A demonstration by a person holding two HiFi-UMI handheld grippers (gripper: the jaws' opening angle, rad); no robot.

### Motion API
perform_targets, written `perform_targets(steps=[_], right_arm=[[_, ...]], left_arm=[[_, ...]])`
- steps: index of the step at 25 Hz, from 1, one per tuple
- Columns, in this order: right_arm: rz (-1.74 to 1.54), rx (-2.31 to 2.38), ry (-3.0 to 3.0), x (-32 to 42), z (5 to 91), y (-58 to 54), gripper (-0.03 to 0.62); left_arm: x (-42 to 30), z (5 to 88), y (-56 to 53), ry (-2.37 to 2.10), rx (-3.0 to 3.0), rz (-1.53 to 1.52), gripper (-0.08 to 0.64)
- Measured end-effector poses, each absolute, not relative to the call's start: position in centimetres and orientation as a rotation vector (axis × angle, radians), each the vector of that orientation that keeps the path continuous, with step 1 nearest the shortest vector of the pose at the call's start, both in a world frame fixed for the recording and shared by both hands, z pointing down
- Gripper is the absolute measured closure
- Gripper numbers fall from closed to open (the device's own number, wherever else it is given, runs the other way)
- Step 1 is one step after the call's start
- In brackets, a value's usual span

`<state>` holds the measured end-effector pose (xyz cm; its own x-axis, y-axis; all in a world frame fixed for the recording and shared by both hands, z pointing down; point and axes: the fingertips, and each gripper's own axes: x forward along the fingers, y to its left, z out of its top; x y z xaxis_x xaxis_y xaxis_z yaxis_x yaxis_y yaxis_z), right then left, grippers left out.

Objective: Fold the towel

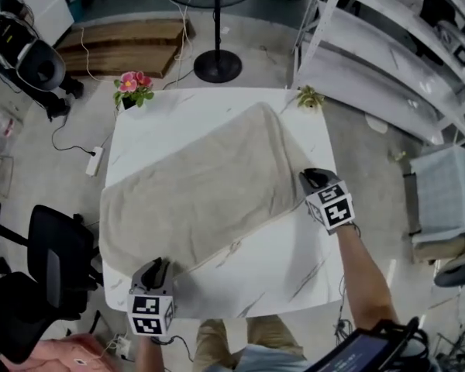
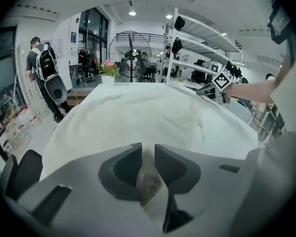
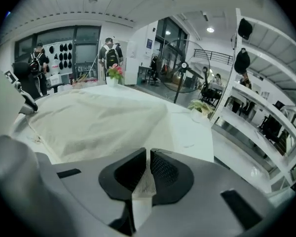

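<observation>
A beige towel (image 1: 201,184) lies spread flat and askew on the white marble table (image 1: 294,262). My left gripper (image 1: 159,266) is at the towel's near left corner; in the left gripper view its jaws (image 2: 148,149) stand slightly apart, with the towel's edge (image 2: 149,186) lying between them. At the near right corner is my right gripper (image 1: 310,178). In the right gripper view its jaws (image 3: 148,154) are nearly together, pinching a thin fold of towel (image 3: 144,181). The towel (image 3: 98,117) stretches away beyond them.
A pot of pink flowers (image 1: 133,90) and a small plant (image 1: 310,97) stand at the table's far corners. A fan stand (image 1: 217,64) is behind the table, white shelving (image 1: 387,45) to the right, and a black chair (image 1: 58,262) to the left.
</observation>
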<state>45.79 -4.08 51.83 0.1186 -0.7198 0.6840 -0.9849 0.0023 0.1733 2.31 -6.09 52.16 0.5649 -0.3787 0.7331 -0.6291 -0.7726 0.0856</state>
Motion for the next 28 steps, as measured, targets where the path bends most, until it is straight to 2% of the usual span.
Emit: perform_targets(steps=[9, 22, 25, 28], right_arm=[[0.581, 1.625, -1.683, 47.9, 53.7, -1.3, 0.575], [0.664, 1.586, -1.58, 52.9, 53.8, 9.1, 0.575], [0.625, 1.628, -1.633, 51.2, 51.6, 7.6, 0.543], [0.554, 1.609, -1.799, 46.0, 48.0, 4.3, 0.493]], left_arm=[[3.6, 52.9, -4.3, -0.801, 2.379, 1.053, 0.483], [8.6, 52.6, 5.6, -0.717, 2.37, 0.979, 0.482], [8.9, 51.1, 4.8, -0.775, 2.425, 0.883, 0.482], [8.4, 48.0, 4.2, -0.849, 2.459, 0.733, 0.481]])
